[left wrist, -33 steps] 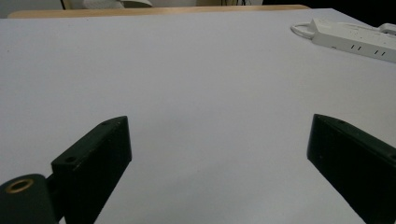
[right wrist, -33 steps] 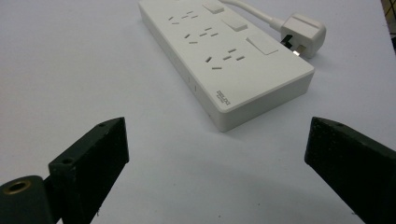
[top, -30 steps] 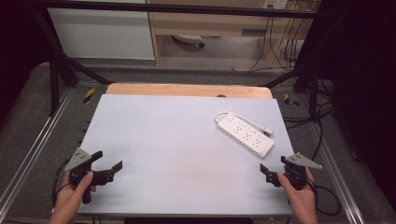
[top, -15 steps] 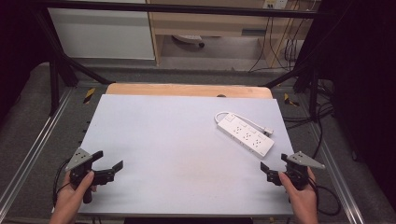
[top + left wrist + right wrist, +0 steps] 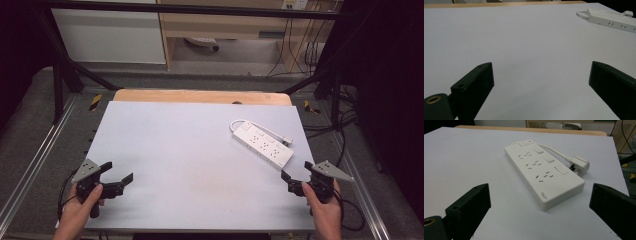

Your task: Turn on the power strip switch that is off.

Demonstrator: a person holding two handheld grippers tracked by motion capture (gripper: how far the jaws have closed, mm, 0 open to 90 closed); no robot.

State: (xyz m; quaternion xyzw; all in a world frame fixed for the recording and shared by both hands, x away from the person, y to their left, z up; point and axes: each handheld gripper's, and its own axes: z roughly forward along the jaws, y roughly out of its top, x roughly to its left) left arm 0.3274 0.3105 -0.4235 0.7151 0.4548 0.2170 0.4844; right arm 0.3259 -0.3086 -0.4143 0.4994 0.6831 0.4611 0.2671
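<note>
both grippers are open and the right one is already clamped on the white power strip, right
Not quite. Both are open, but the right gripper holds nothing: in the right gripper view the white power strip lies flat on the table ahead of the spread jaws, apart from them. The left gripper is open over bare table.

Even, soft overhead light; dark surroundings, slightly grainy frames.

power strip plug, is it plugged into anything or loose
Loose: the plug lies bare on the white table beside the power strip, prongs in no socket.
</note>
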